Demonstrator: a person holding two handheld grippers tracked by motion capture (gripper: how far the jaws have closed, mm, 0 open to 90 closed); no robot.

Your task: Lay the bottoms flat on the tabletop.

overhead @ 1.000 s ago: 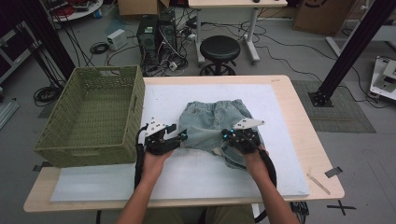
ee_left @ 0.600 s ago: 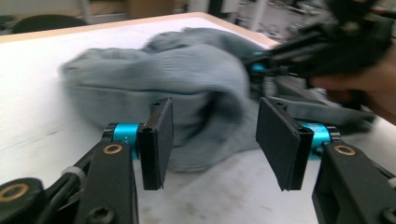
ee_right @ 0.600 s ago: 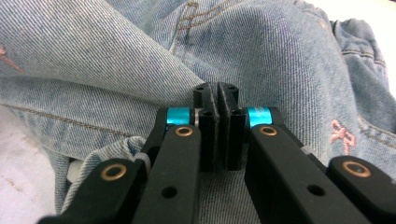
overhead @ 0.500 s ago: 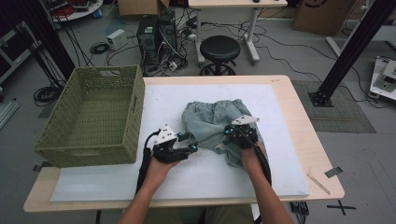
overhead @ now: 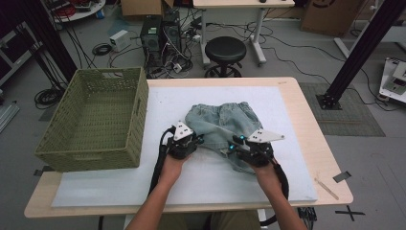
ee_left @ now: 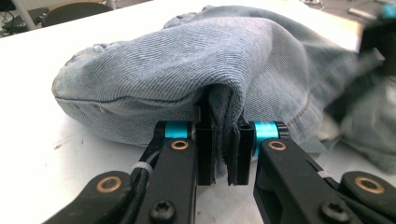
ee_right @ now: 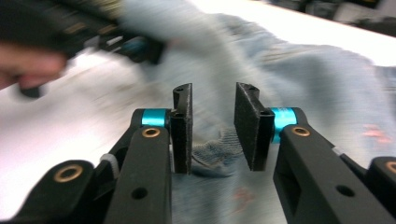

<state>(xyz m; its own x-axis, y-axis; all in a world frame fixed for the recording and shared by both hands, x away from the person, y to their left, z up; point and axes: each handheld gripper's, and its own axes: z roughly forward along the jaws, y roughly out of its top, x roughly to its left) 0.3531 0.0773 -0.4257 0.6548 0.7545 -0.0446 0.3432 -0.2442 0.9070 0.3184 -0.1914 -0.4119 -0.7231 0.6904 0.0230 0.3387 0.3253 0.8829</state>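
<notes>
Light blue denim shorts (overhead: 220, 119) lie crumpled on the white mat (overhead: 191, 191), waistband away from me. My left gripper (overhead: 197, 140) sits at their left edge. In the left gripper view its jaws have just been closing and now pinch a fold of the denim (ee_left: 187, 60) between the pads of the left gripper (ee_left: 223, 154). My right gripper (overhead: 235, 144) rests on the shorts' near right part. Its jaws have just been opening, and the right gripper (ee_right: 212, 130) stands open over the fabric (ee_right: 303, 79), pads clear of it.
A green woven basket (overhead: 86, 158) stands empty on the table's left side, close to my left hand. Beyond the table's far edge there are a black stool (overhead: 225, 50), cables and computer boxes on the floor. The mat's near part is bare.
The left gripper slid right to the shorts' edge and shut on a fold. The right gripper's jaws parted and let go of the denim, shifting slightly toward me.
</notes>
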